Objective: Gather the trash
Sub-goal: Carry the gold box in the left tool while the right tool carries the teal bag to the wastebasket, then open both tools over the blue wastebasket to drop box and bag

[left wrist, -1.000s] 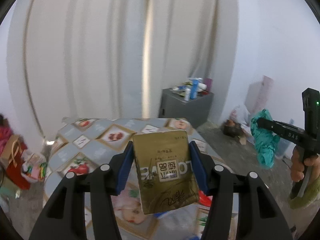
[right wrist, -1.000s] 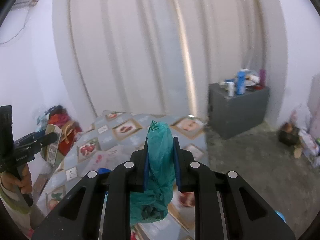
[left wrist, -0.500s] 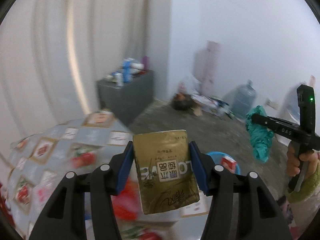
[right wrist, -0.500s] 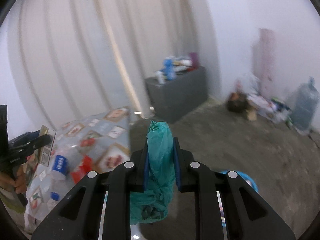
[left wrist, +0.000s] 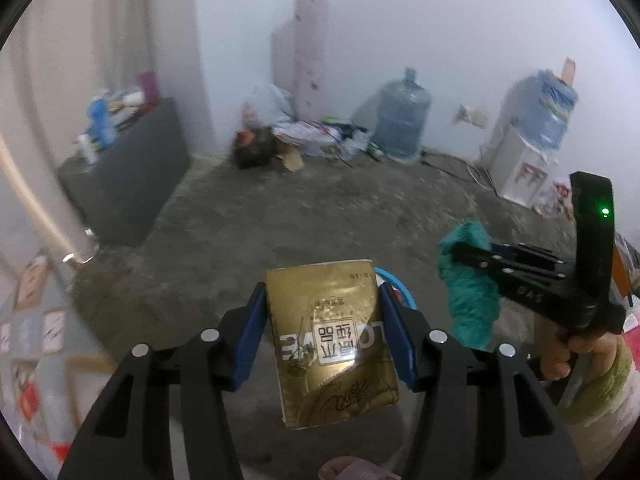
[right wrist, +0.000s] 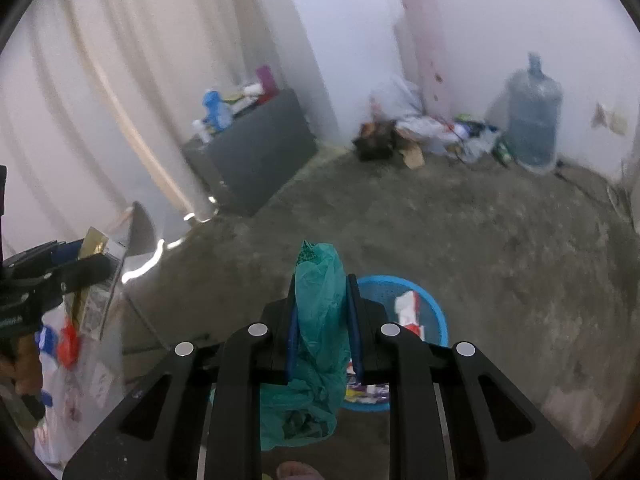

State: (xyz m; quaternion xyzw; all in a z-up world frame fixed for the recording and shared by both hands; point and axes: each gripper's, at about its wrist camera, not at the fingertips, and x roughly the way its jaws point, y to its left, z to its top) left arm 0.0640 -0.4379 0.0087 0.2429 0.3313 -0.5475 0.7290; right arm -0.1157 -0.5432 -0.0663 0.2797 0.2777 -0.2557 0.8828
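Two pieces of trash ride in my grippers above a bare concrete floor (right wrist: pixel 460 240), a blue basket (right wrist: pixel 438 314) waiting just below them

On my left gripper (left wrist: pixel 322 322) the blue pads (left wrist: pixel 252 320) pinch a gold packet (left wrist: pixel 330 340) by its two long edges, its printed label upside down to my camera; on my right gripper (right wrist: pixel 322 312) the pads press nearly together on a crumpled teal plastic bag (right wrist: pixel 318 320), whose loose end hangs below the fingers. From the right wrist, I see the basket on the floor directly behind that bag, red and white wrappers (right wrist: pixel 408 312) already lying inside it. A large water jug (left wrist: pixel 402 120) and a heap of clutter (left wrist: pixel 296 136) sit against the far white wall, a grey cabinet (left wrist: pixel 124 176) to their left
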